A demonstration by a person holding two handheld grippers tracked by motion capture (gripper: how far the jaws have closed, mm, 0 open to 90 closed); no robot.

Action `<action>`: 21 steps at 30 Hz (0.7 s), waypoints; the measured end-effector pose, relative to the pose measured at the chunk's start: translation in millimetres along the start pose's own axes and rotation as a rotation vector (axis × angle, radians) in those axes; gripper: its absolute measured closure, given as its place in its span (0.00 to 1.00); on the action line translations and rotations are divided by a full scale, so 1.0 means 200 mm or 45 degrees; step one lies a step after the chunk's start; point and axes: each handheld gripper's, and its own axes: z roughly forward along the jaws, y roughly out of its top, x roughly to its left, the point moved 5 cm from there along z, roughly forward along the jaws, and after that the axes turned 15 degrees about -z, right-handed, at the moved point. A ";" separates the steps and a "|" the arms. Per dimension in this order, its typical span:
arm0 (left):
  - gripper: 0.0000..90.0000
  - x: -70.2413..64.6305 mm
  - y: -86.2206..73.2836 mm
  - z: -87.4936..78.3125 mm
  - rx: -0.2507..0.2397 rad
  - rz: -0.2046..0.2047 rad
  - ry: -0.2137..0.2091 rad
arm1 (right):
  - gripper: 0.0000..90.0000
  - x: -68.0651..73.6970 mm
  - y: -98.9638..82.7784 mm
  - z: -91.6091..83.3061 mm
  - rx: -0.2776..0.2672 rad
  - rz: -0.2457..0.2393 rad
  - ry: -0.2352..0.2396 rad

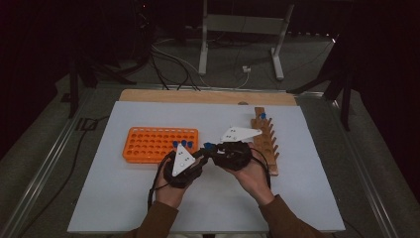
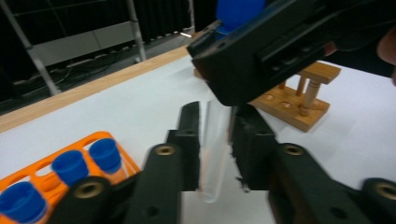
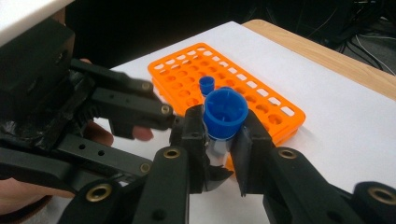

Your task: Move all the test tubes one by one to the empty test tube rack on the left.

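A clear test tube (image 2: 214,154) with a blue cap (image 3: 225,112) hangs above the white table between both grippers. My left gripper (image 2: 215,140) is shut on the tube's clear body, in front of the orange rack (image 1: 148,144). My right gripper (image 3: 219,140) is shut on the same tube just under the cap. In the high view the two grippers meet nose to nose, the left gripper (image 1: 199,154) beside the right gripper (image 1: 214,148), with the cap (image 1: 208,146) between them. The tube's lower end hangs free of the table.
The orange rack (image 2: 46,175) holds three blue-capped tubes (image 2: 70,165) at its near right corner. A wooden rack (image 1: 265,141) lies right of the hands, with one capped tube (image 1: 263,116) at its far end. A white sheet (image 1: 124,198) covers the table.
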 end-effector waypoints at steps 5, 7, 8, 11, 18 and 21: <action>0.87 0.00 0.00 0.00 -0.003 0.000 -0.011 | 0.81 -0.01 -0.01 -0.01 0.000 0.001 0.010; 0.87 0.01 0.00 0.00 -0.010 -0.014 -0.008 | 0.72 -0.02 -0.01 -0.02 -0.011 0.002 -0.012; 0.87 0.02 0.01 -0.01 -0.011 -0.020 -0.005 | 0.66 -0.03 -0.01 -0.03 -0.019 0.011 -0.024; 0.87 0.05 0.01 -0.02 -0.016 -0.046 0.008 | 0.54 -0.05 -0.01 -0.06 -0.041 0.036 -0.047; 0.87 0.11 0.01 -0.08 -0.030 -0.087 0.036 | 0.26 -0.10 -0.03 -0.12 -0.075 0.040 -0.139; 0.87 0.15 0.01 -0.11 -0.041 -0.109 0.046 | 0.17 -0.13 -0.05 -0.15 -0.075 0.041 -0.185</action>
